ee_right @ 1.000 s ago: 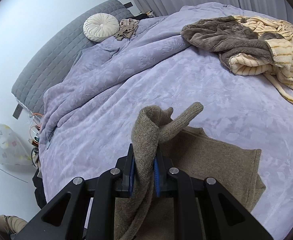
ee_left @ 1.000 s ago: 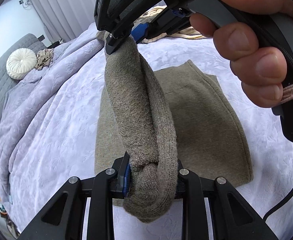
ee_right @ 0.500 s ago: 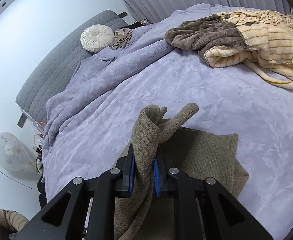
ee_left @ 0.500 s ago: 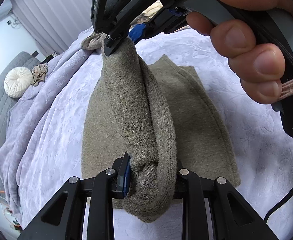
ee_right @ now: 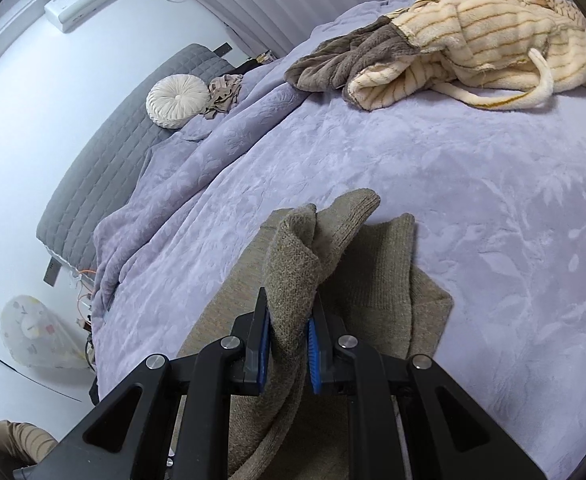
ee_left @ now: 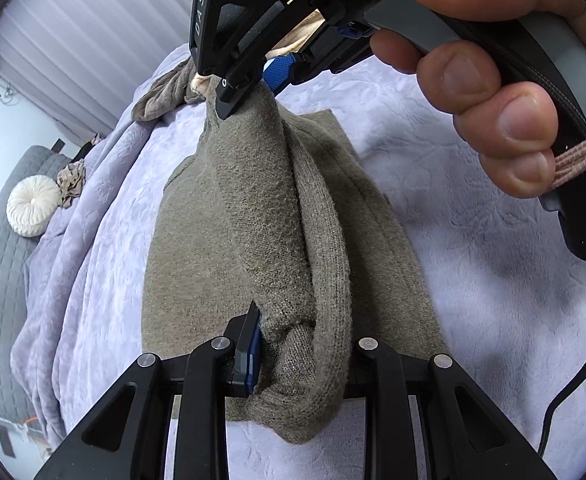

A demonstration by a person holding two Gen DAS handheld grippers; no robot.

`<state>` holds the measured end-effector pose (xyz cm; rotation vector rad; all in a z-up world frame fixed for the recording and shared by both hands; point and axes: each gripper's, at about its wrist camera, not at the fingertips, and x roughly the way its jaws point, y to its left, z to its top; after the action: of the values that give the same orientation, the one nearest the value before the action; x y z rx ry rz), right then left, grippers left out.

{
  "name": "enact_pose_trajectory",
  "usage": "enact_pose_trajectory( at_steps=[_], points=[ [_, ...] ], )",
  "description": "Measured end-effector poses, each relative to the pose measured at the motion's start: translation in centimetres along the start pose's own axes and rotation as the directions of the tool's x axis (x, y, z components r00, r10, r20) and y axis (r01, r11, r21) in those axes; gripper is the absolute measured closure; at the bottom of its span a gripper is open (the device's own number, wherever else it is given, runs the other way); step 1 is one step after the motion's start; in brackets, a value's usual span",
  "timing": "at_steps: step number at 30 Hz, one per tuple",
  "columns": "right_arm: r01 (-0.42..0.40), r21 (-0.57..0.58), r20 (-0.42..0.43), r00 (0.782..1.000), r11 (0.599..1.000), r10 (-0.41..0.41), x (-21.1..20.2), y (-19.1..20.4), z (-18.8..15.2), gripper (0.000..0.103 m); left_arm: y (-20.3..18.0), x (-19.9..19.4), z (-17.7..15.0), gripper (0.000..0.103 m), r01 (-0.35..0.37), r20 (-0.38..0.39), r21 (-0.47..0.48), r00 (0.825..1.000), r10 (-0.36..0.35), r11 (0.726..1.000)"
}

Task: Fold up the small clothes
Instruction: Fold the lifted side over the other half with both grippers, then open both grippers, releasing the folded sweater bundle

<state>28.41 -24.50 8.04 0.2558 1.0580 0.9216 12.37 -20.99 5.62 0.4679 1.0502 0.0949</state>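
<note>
An olive-brown knit garment (ee_left: 197,264) lies on the lilac bedspread (ee_left: 493,280), with one edge lifted between both grippers. My left gripper (ee_left: 297,356) is shut on a bunched fold of it at the near end. My right gripper (ee_left: 253,80), held in a hand, is shut on the far end of the same raised edge. In the right wrist view my right gripper (ee_right: 289,344) pinches the knit garment (ee_right: 377,280), whose corner sticks up past the blue pads.
A pile of striped cream and brown fleece clothes (ee_right: 453,44) lies at the far right of the bedspread (ee_right: 473,200). A round white cushion (ee_right: 177,100) and a small beige cloth (ee_right: 223,92) sit by the grey headboard (ee_right: 113,152). A white lamp (ee_right: 33,332) stands beyond the bed edge.
Both grippers have carried the lifted edge across over the flat part of the garment. The fleece pile has come nearer in the right wrist view.
</note>
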Motion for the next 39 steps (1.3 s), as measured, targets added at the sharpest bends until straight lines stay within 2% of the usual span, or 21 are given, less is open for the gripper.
enact_pose_trajectory(
  at_steps=[8,16,20,22,24,26,28,29,30,33,35,37,39],
  points=[
    [-0.024,0.072,0.014,1.0,0.997,0.023,0.3,-2.8,-1.6,0.086,-1.9,0.5,-0.2,0.075,-0.053,-0.009,0.075,0.999,0.054,0.996],
    [0.001,0.13,-0.005,1.0,0.992,-0.001,1.3,-4.9,-2.6,0.086,-4.2,0.7,-0.6,0.075,-0.096,0.002,0.111,0.995,0.096,0.989],
    [0.032,0.16,-0.025,0.999,0.987,-0.028,1.4,-5.4,-2.6,0.079,-4.4,0.4,-0.7,0.074,-0.106,0.01,0.114,0.994,0.106,0.988],
    [0.041,0.164,-0.026,0.999,0.986,-0.037,1.0,-5.3,-2.6,0.072,-4.2,0.3,-0.7,0.067,-0.098,0.009,0.108,0.995,0.098,0.989],
    [0.069,0.151,-0.018,0.998,0.986,-0.067,0.2,-4.8,-2.6,0.066,-3.8,-0.1,-0.9,0.057,-0.079,0.016,0.103,0.997,0.078,0.992],
    [0.101,0.146,-0.012,0.995,0.984,-0.1,-0.7,-4.3,-2.6,0.055,-3.5,-0.5,-1.1,0.053,-0.05,0.019,0.094,0.999,0.048,0.994],
    [0.114,0.135,0.004,0.993,0.984,-0.115,-1.7,-3.6,-2.7,0.054,-3.1,-1.0,-1.3,0.043,-0.021,0.024,0.086,1.0,0.019,0.996],
    [0.124,0.129,0.015,0.992,0.984,-0.127,-2.3,-3.1,-2.7,0.054,-2.9,-1.4,-1.5,0.032,-0.009,0.034,0.078,0.999,0.006,0.997],
    [0.127,0.124,0.026,0.991,0.984,-0.131,-2.9,-2.7,-2.7,0.054,-2.7,-1.7,-1.7,0.028,0.0,0.043,0.072,0.999,-0.003,0.997],
    [0.107,0.083,0.065,0.991,0.991,-0.113,-4.5,-0.5,-2.5,0.054,-2.1,-2.9,-2.6,0.028,0.076,0.048,0.062,0.996,-0.079,0.995],
    [0.068,0.06,0.069,0.995,0.996,-0.072,-4.6,1.1,-2.4,0.047,-1.3,-3.6,-3.5,0.028,0.153,0.048,0.048,0.987,-0.156,0.987],
    [0.001,0.041,0.042,0.999,0.999,-0.003,-3.8,2.5,-2.8,0.042,0.3,-4.2,-4.8,0.028,0.274,0.053,0.009,0.96,-0.274,0.962],
    [-0.064,0.041,-0.009,0.998,0.997,0.065,-2.2,3.3,-3.7,0.042,2.3,-4.5,-5.9,0.028,0.342,0.072,-0.028,0.938,-0.339,0.939]
  ],
)
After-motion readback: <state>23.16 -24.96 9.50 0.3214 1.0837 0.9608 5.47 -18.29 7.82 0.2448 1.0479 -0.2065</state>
